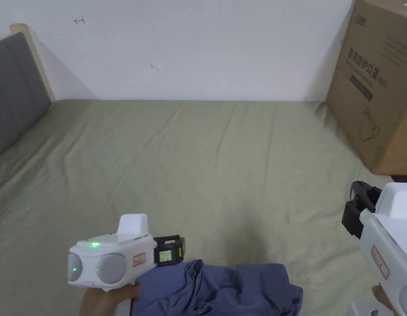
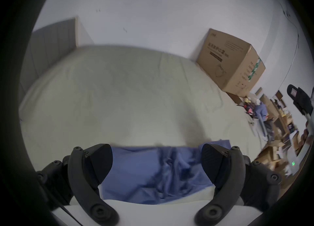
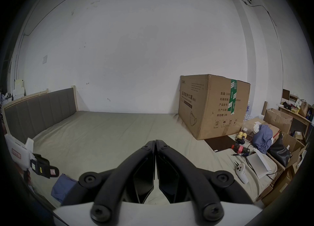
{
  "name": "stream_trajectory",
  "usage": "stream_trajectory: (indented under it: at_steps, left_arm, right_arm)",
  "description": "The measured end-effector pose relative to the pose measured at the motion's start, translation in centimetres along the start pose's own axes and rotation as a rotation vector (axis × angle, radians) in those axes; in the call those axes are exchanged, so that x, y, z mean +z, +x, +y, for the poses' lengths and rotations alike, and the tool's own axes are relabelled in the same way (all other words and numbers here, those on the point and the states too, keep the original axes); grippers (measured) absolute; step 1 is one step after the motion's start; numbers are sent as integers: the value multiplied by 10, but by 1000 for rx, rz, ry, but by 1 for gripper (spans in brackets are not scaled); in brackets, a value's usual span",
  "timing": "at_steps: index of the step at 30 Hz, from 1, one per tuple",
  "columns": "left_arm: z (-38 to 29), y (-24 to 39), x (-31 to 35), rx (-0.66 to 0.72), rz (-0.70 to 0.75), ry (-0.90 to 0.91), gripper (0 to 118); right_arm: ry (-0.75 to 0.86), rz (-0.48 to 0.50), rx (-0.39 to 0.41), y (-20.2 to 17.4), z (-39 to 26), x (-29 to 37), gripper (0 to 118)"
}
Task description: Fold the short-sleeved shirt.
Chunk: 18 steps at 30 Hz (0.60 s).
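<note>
Left gripper view: a crumpled blue shirt [image 2: 153, 170] is seen between the left gripper's [image 2: 156, 163] spread jaws on an olive bed sheet [image 1: 198, 164], while the right gripper's [image 3: 155, 144] jaws are pressed together, empty.

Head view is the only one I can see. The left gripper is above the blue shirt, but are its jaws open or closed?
Observer: Open. In the left gripper view the left gripper has its jaws wide apart, with the shirt between and beyond them, not pinched.
Operator: And the right one?
Observer: The right gripper is shut, jaws together with nothing between them, pointing over the bare bed sheet.
Operator: What is beside the cardboard box on the right?
Observer: Past the box, a white controller lies on the bed edge.
</note>
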<state>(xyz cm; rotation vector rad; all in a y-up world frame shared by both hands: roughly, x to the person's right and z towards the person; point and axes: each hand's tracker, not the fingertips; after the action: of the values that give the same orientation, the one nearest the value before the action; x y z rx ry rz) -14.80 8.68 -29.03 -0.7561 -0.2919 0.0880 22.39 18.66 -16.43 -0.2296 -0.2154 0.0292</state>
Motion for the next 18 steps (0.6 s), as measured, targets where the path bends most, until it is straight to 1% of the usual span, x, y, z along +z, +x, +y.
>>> stream_trajectory:
  at_steps: [1, 3, 4, 5, 6, 7, 8, 9, 10, 15, 18]
  left_arm:
    - [-1, -5, 2, -14, 28, 4, 107]
    - [-6, -17, 1, 3, 63, 31, 105]
    - [-9, -23, 1, 16, 68, 49, 97]
    - [-13, -28, 0, 24, 61, 59, 86]
    - [-17, -33, -1, 32, 55, 66, 72]
    - [-22, -37, -4, 43, 46, 81, 44]
    - [-26, -40, -6, 50, 39, 83, 20]
    - [-31, -41, -9, 58, 36, 75, 4]
    - [-35, -41, -12, 60, 39, 72, 0]
    - [-64, -30, -38, -10, 28, -37, 0]
    - [-82, -14, -57, -40, -6, -118, 0]
  right_arm:
    - [1, 4, 0, -1, 1, 0, 1]
    - [0, 9, 1, -3, 1, 0, 1]
    - [1, 11, 1, -4, 1, 0, 1]
    - [0, 13, 1, -4, 1, 0, 1]
    - [-1, 14, 2, -5, 1, 0, 1]
    - [-2, 15, 3, -6, 1, 0, 1]
    - [-3, 16, 4, -6, 0, 0, 1]
    - [-4, 16, 6, -6, 0, 0, 1]
    - [-5, 15, 7, -6, -1, 0, 1]
    - [-18, 11, 7, -7, -1, 2, 1]
    - [-23, 10, 6, -6, -3, 1, 1]
